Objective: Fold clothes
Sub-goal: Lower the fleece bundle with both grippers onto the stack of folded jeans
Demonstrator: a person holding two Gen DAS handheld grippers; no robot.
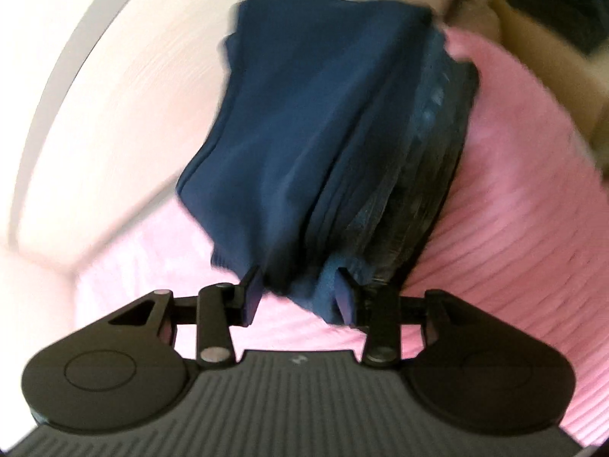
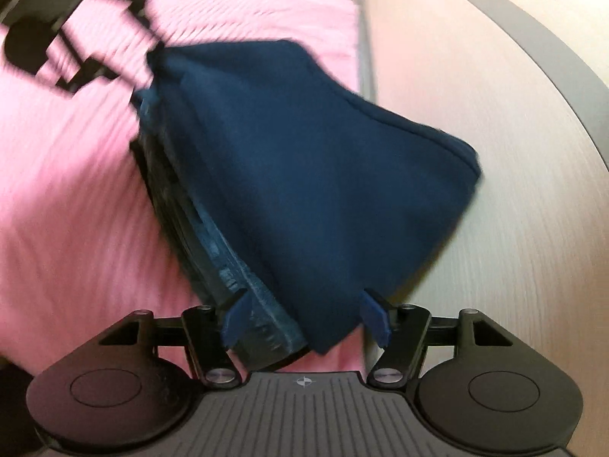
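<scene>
**Navy garment lies folded on pink bed cover, both tongs spread around its near corners**

Tongs first: the left tongs (image 1: 300, 297) stand with their pads apart, and a bunched corner of the navy garment (image 1: 304, 114) lies in the gap, close against one pad and clear of the other. The right tongs (image 2: 306, 318) stand wider apart; the garment's pointed near corner hangs between the blue pads (image 2: 375, 314) without either pad pressing on it.

Beyond the fingertips, the garment is folded into a thick, layered bundle, its smooth navy face on top and a stack of darker, ribbed-looking edges showing along one side. It rests on the pink ribbed bed cover (image 1: 514, 209), with its far part reaching over the cover's edge toward the pale wood-grain panel (image 2: 495, 228) that borders the bed.

Farther off in the right wrist view, the left tongs show as a dark blurred shape at the garment's far corner. Both views are smeared by motion, so finer seams cannot be told.
</scene>
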